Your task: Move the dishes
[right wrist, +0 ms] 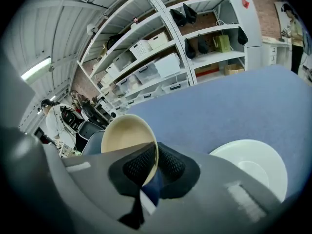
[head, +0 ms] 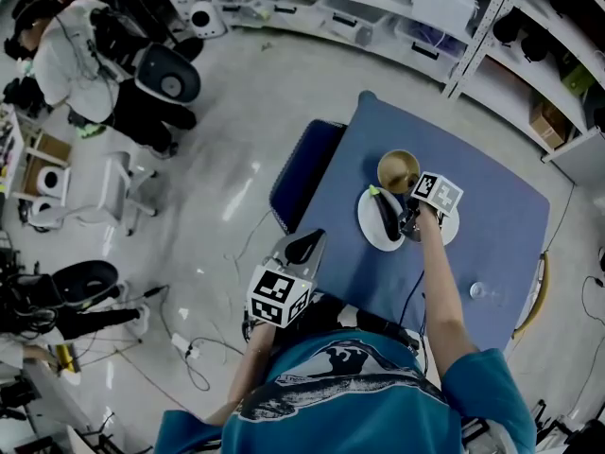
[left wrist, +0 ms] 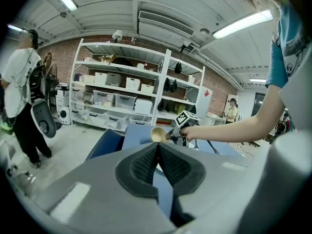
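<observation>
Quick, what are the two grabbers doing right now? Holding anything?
Left gripper: closed, holding nothing.
Right gripper: closed on the rim of the bowl.

My head camera sits high above the blue cloth-covered tabletop (head: pixel 492 225), facing steeply down. It is far enough off to take in the floor (head: pixel 236 140) and the metal shelving racks (head: pixel 378 8) beyond.

The left gripper (left wrist: pixel 157 147) carries its camera low behind its dark fingers (left wrist: pixel 144 165), off the tabletop's near edge. It looks almost level across the cloth towards those racks, and catches the right gripper (left wrist: pixel 169 135) and the round tan bowl (left wrist: pixel 157 133) at middle distance.

The right gripper's camera hangs close over the tabletop, tilted down. The bowl's rim is right at the lens, with the round white plate (right wrist: pixel 253 167) just beside it.

All three views share tabletop, bowl and racks.
</observation>
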